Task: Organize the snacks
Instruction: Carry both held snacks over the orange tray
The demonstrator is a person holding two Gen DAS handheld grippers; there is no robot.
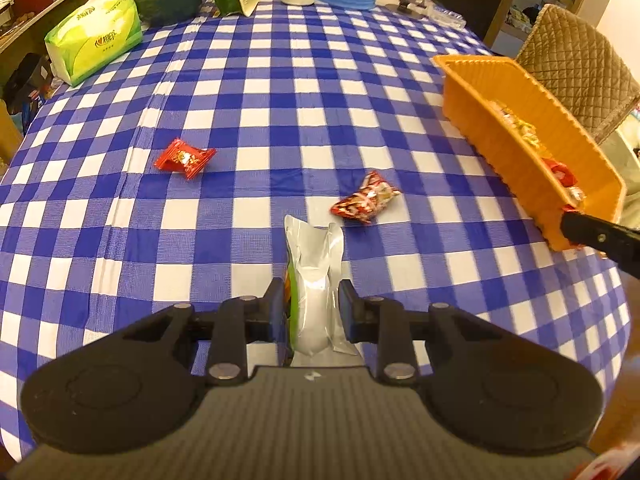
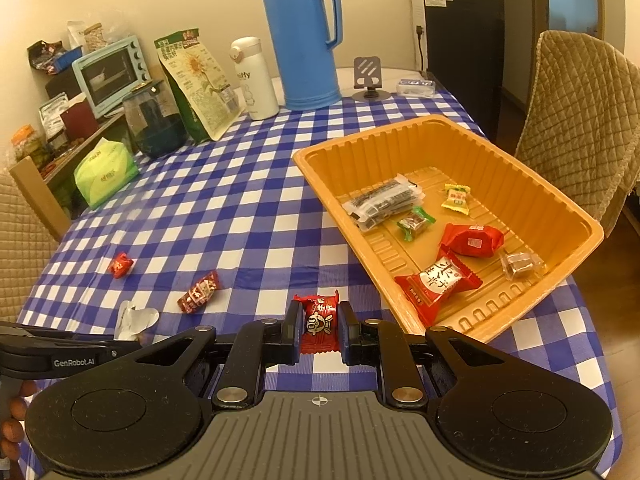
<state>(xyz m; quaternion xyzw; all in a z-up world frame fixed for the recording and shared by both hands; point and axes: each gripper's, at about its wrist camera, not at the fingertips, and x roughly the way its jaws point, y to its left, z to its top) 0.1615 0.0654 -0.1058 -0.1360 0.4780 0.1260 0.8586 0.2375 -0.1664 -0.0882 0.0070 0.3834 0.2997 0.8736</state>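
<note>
Two red candies (image 1: 185,159) (image 1: 366,197) lay loose ahead of the left tongs (image 1: 313,312), which pinched a silver packet (image 1: 314,280). Right tongs (image 2: 319,326) clamped a red candy (image 2: 319,322), orange tray (image 2: 320,160) just to their right, holding several snacks. Blue-checked tablecloth (image 1: 280,92); thermos (image 2: 302,36) stood at the far edge.

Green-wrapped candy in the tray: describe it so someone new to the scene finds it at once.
Start at the orange ribbed plastic tray on the blue-and-white checked tablecloth. Near its middle, just in front of the clear packet of dark strips, lies the small green-wrapped candy. It is the only green wrapper there; the rest are red, yellow or clear.
</note>
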